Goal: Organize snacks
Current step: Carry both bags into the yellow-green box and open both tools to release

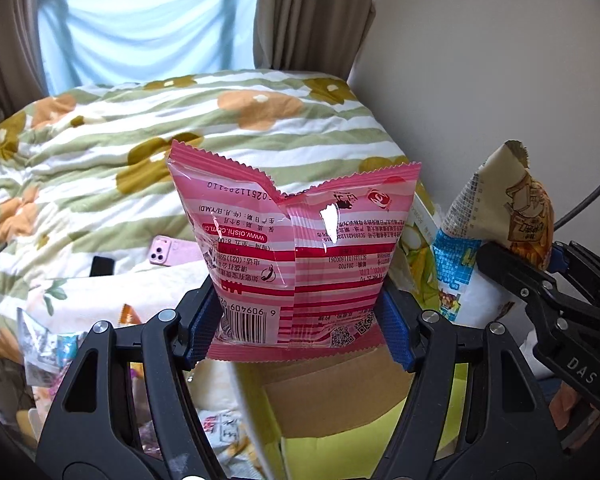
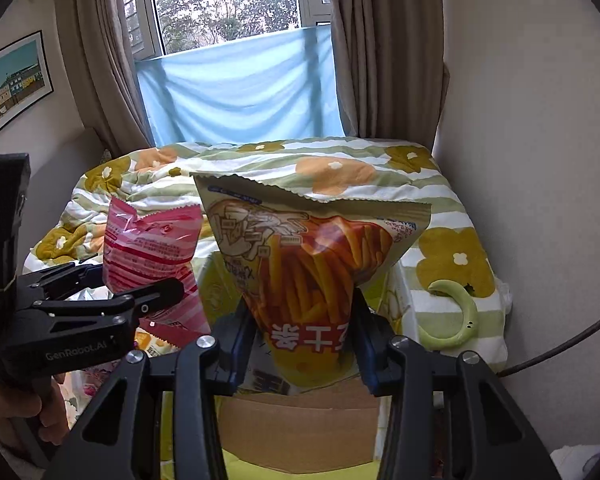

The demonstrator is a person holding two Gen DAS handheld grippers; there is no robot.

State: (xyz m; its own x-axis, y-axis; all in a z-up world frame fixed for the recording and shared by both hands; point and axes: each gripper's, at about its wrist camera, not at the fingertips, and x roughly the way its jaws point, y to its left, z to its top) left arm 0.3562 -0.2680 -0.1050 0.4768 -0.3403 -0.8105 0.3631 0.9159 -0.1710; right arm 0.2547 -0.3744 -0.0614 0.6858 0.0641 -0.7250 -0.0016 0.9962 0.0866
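Left gripper [image 1: 300, 320] clamps the pink striped foil snack bag [image 1: 296, 248]; right gripper [image 2: 302, 340] pinches the beige fries-print snack bag [image 2: 312, 264]. Both bags are upright above the brown cardboard box w/ yellow sides [image 2: 300, 432]. Behind is a flowered green-striped quilt [image 1: 100, 140].

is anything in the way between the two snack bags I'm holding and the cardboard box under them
Nothing visible. The left gripper holds the pink bag and the right gripper holds the fries bag, both lifted above the open cardboard box. The brown flap and yellow-green interior below show bare.
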